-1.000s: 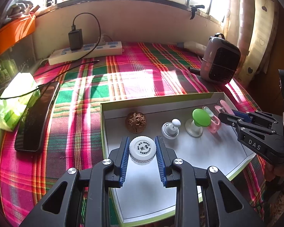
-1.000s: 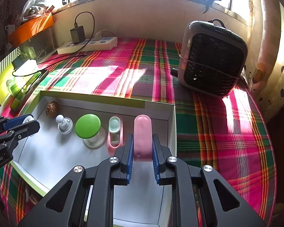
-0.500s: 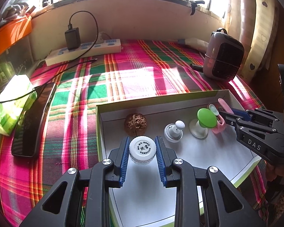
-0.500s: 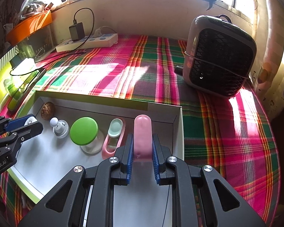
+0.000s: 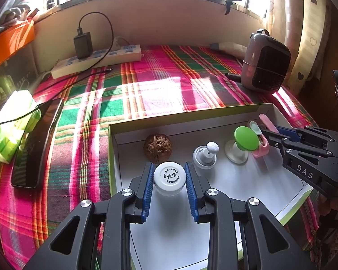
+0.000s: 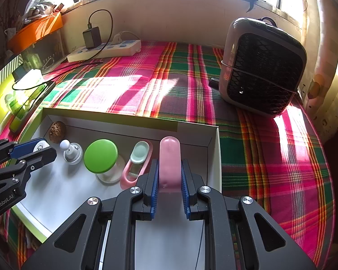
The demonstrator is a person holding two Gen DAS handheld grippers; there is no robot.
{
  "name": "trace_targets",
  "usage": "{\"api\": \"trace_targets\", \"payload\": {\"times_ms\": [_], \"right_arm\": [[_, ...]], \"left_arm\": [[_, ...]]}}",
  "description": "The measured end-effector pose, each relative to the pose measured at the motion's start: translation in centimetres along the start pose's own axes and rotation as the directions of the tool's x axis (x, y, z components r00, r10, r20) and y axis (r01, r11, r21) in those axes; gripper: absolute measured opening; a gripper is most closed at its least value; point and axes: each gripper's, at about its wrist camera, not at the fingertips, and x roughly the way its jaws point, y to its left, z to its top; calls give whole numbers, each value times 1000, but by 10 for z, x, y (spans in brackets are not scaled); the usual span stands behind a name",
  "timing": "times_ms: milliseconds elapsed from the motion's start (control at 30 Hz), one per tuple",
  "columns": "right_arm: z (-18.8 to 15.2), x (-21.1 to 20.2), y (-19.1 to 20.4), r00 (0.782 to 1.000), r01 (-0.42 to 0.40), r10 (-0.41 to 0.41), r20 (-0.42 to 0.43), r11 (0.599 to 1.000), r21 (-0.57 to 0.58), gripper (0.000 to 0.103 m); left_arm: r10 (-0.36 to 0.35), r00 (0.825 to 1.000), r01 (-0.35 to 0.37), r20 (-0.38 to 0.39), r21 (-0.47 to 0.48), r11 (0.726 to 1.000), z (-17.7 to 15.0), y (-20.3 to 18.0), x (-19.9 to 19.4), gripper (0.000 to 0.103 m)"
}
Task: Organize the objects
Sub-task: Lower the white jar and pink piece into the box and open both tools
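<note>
Left gripper (image 5: 169,177) is closed on a small white jar (image 5: 169,178), blue pads pressing both sides of its printed cap, low over the floor of the shallow white box (image 5: 115,132); whether the jar rests on the floor I can't tell. Right gripper (image 6: 169,175) is clamped narrow on a pink capsule-shaped case (image 6: 169,160), rounded end pointing to 12 o'clock, near the box's right wall.

Left wrist view: walnut (image 5: 157,147) at 11 o'clock of the jar, just beyond it, near the back wall. White knobbed piece (image 5: 205,155) at 2 o'clock. Green-capped item (image 5: 246,138) on a clear base further out toward 2 o'clock, then a pink holder with a pale green insert (image 5: 259,144) touching or just beside it. The right gripper comes in from 3 o'clock.

Right wrist view: the pink holder sits at 9 o'clock of the held case, just beside it; green cap, knobbed piece and walnut run on toward 9–10 o'clock; the left gripper enters at 9 o'clock.

Box lies on a plaid cloth (image 6: 146,85). Outside it: grey fan heater (image 6: 263,67) at 1 o'clock, power strip (image 6: 106,50) with a black charger at 11 o'clock by the wall, dark phone (image 5: 36,141) at 9 o'clock in the left wrist view.
</note>
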Motion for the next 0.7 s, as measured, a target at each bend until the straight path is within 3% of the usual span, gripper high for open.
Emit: {"api": "trace_targets", "payload": {"times_ms": [567,700], "right_arm": [[-1,0,0,1000,5,-5,-1,1000,9,19],[-2,-3,1,1000,5,-5,4,1000,7,24]], "left_arm": [[4,1000,-4,-1,3,1000,0,0,0,26],[2,1000,-2,-1,3,1000,0,0,0,27]]}}
